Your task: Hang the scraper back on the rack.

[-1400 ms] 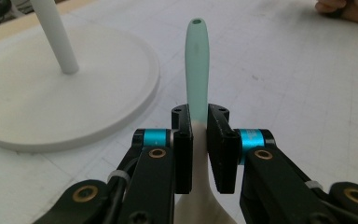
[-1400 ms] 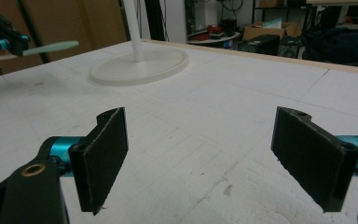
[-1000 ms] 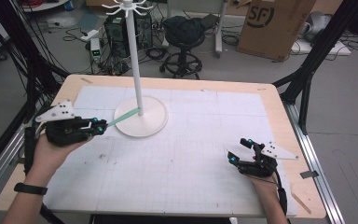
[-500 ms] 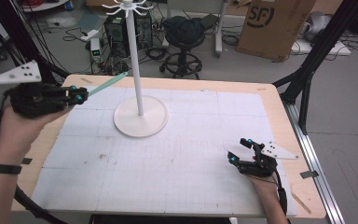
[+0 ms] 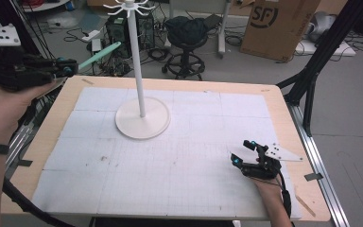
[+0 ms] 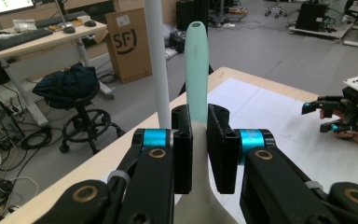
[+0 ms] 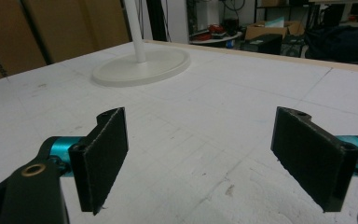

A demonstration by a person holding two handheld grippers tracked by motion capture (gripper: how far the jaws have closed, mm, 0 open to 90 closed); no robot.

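Light wooden bench (image 5: 283, 101) with a big white gridded mat (image 5: 179, 161) covering most of the top, wood showing round the edges. On the mat, toward the far left, sits the round white base (image 5: 142, 124) of a tall stand. A few dark tape bits sit on the bench's edges.

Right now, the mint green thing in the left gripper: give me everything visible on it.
The mint green utensil is a slim, smooth, plastic-looking handle with a rounded tip and a small slot near that tip. It widens into a paler part below the jaws, cut off by the frame edge. The left gripper is clamped on it, pads on both sides. In the high view it sticks out level from the gripper, above the table's far left corner, pointing toward the white stand, apart from it.
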